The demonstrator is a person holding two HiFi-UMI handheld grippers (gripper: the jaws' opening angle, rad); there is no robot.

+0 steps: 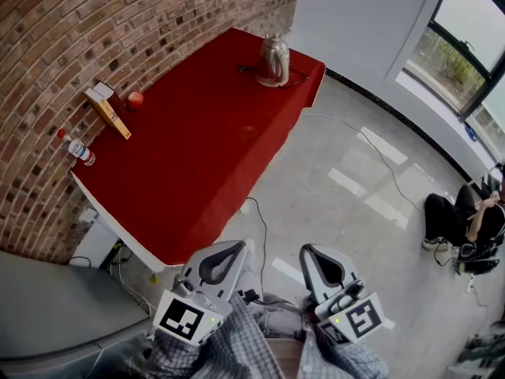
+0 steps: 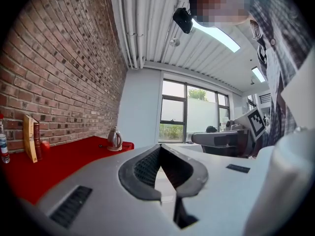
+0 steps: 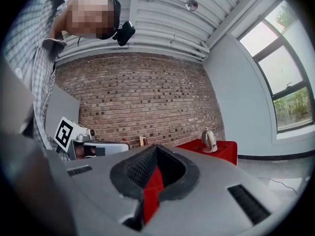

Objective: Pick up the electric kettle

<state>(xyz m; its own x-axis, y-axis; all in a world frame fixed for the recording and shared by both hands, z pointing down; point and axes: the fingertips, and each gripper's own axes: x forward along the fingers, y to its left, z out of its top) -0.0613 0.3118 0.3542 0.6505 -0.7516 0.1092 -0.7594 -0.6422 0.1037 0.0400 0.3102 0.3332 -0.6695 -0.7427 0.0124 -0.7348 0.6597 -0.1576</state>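
Our checked sleeves [image 1: 252,346] sit lowest in the head view, and just past them we hold the left claw [image 1: 239,248] and the right claw [image 1: 308,250] side by side, near each other but apart. In its own view the left claw [image 2: 160,147] has its jaws together with nothing between them. The right claw [image 3: 156,147] has its jaws together too and is also empty.

Off to the left of both claws runs the brick wall [image 1: 95,22]. Under the claws and to their right lies the pale glossy floor [image 1: 355,188]. Ahead and left of the left claw stretches the table [image 1: 197,156] with its red cloth, its near corner close to that claw.

Well off to the right of the right claw, a person [image 1: 465,223] sits on the floor.

The kettle [image 1: 274,60] stands upright at the far end of the table, well ahead of both claws and touched by neither. It appears left of the left claw's tips [image 2: 114,139] and right of the right claw's tips [image 3: 209,140].

Far ahead and left of the left claw, by the wall, stand the books [image 1: 108,111], with the apple [image 1: 136,99] just beyond them and the bottle [image 1: 79,150] nearer us. A thin cable [image 1: 379,152] trails over the floor ahead of the right claw.
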